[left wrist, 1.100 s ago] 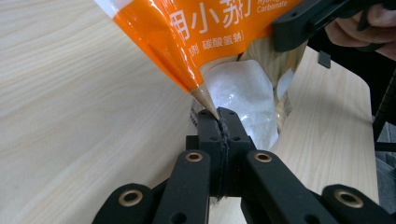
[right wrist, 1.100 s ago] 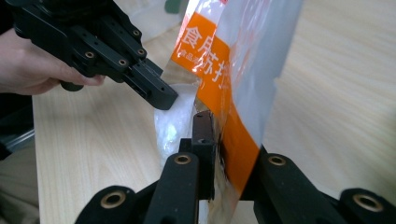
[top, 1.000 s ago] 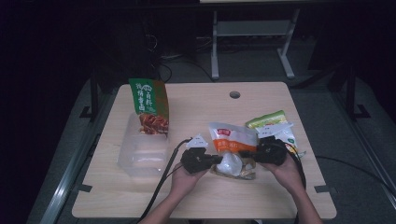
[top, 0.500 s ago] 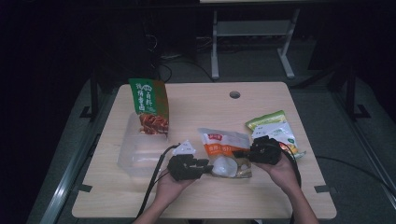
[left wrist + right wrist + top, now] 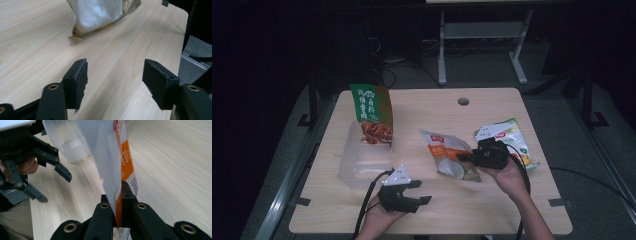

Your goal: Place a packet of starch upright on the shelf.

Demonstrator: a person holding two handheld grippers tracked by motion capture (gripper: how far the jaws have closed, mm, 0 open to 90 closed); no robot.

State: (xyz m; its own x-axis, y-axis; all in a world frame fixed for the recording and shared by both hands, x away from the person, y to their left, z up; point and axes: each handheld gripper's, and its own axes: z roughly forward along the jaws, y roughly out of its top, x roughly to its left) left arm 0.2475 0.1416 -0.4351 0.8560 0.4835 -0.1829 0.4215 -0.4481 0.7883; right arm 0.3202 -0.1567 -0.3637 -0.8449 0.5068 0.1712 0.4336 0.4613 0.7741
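Jaws of right gripper (image 5: 464, 158) clamp the orange snack pouch (image 5: 447, 152); left gripper (image 5: 422, 192) just opened, empty.

Between our right gripper's (image 5: 117, 202) matt black plastic jaws we see a glossy foil snack pouch (image 5: 112, 157); beneath our left gripper's (image 5: 115, 75) rough-edged pads, smooth pale wood-grain table (image 5: 37, 37).

Both grippers are black, each topped by a grey three-cornered plate. Brass-coloured rivets dot their arms. A black cable trails from each.
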